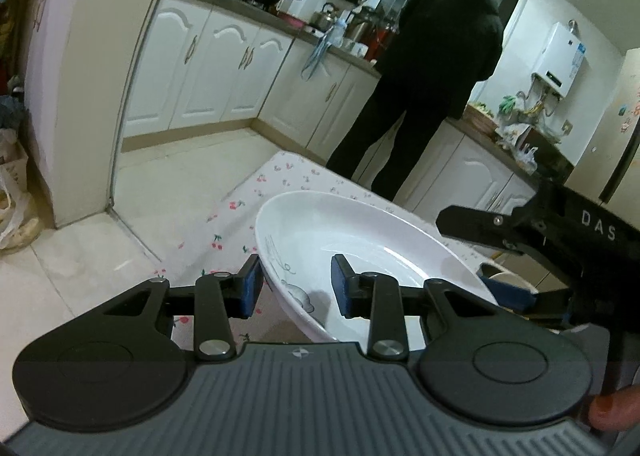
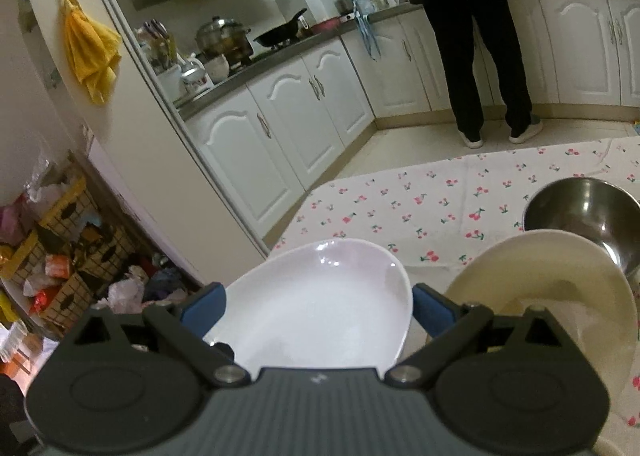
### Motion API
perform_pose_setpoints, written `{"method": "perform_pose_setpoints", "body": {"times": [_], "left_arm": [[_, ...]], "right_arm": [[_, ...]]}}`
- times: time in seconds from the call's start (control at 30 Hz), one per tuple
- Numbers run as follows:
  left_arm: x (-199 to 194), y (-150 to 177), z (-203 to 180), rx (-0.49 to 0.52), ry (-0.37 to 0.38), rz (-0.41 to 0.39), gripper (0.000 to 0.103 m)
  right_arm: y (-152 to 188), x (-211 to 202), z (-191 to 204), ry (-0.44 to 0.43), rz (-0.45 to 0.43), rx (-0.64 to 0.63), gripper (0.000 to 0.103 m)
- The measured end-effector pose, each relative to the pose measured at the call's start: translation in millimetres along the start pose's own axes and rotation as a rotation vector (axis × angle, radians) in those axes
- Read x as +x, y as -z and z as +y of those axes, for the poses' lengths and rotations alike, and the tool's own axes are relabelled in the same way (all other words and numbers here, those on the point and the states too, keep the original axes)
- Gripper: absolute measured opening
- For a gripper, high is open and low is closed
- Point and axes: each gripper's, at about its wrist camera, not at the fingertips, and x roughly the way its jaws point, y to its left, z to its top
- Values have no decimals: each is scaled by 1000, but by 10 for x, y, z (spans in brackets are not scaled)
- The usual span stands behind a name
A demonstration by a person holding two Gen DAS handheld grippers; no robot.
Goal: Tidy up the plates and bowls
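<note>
A white deep plate [image 1: 360, 240] with a small rabbit drawing hangs tilted above the cherry-print tablecloth [image 1: 248, 207]. My left gripper [image 1: 296, 288] is shut on its near rim, one blue pad outside the wall and one inside. In the right wrist view the same white plate [image 2: 320, 304] fills the gap between the wide-spread fingers of my right gripper [image 2: 319, 306], which stands open; no pad visibly presses on it. A cream plate [image 2: 540, 296] lies on the cloth just right of that gripper. Behind it stands a steel bowl [image 2: 588, 211].
A person [image 1: 432, 75] in dark clothes stands at the kitchen counter beyond the table, back turned. White cabinets [image 2: 280, 135] line the far walls. A cluttered wire rack [image 2: 60, 248] stands at the left. The table's far edge [image 2: 312, 191] drops to the tiled floor.
</note>
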Motion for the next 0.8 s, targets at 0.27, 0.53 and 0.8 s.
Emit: {"method": "perform_pose_setpoints", "body": {"times": [0.27,0.53,0.8], "left_arm": [[-97,-19,-83,0,62,-33,37],[-182,-15,-192,15,136,-56,37],[-216,20,-276,63,199,-53,37]], "right_arm": [[11,-297,2,-23,-60,48,98],[72,-654,-85,-25,-121,118,98],[177,-1009,-238,-14,-175,180,98]]}}
